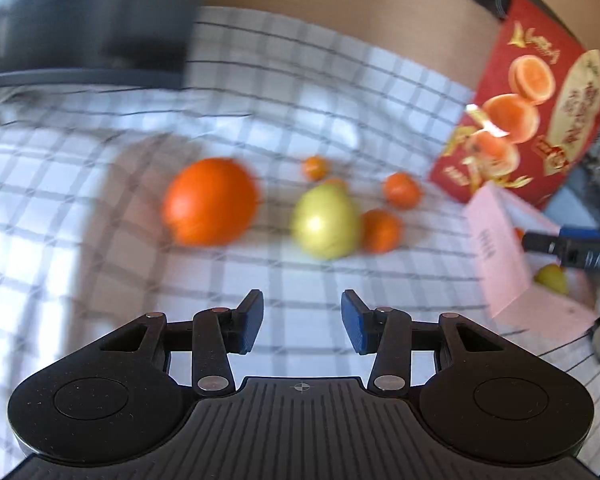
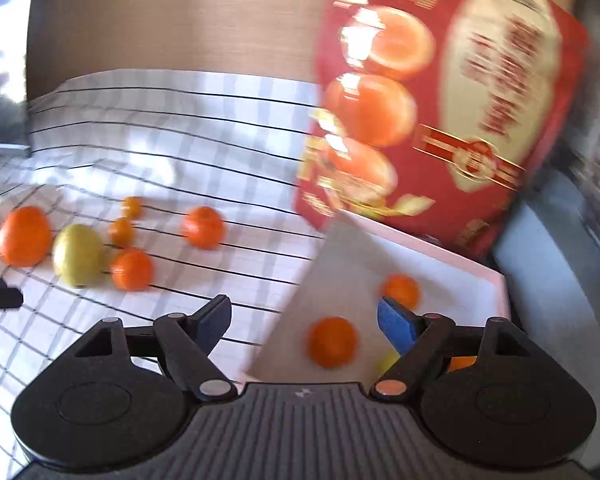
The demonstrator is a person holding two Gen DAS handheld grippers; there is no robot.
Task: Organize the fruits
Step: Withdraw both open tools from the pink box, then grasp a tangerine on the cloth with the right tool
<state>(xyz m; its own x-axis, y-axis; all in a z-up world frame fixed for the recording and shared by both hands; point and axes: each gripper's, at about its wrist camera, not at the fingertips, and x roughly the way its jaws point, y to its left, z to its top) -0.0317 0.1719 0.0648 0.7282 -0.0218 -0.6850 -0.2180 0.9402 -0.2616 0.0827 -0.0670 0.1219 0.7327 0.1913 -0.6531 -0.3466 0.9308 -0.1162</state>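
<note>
A checked cloth (image 1: 340,92) covers the counter, and ahead of the left tool (image 1: 302,320), its jaws part open and empty, lie the big orange (image 1: 210,202), the pear (image 1: 326,222) and small oranges (image 1: 402,189), all loose. The right tool (image 2: 304,322) hangs wide open and empty over the pink box (image 2: 452,276), where two oranges (image 2: 333,342) already sit. Best bet now, I'd say: line the left tool up square on one fruit, jaws either side, and close gently so it doesn't roll.
</note>
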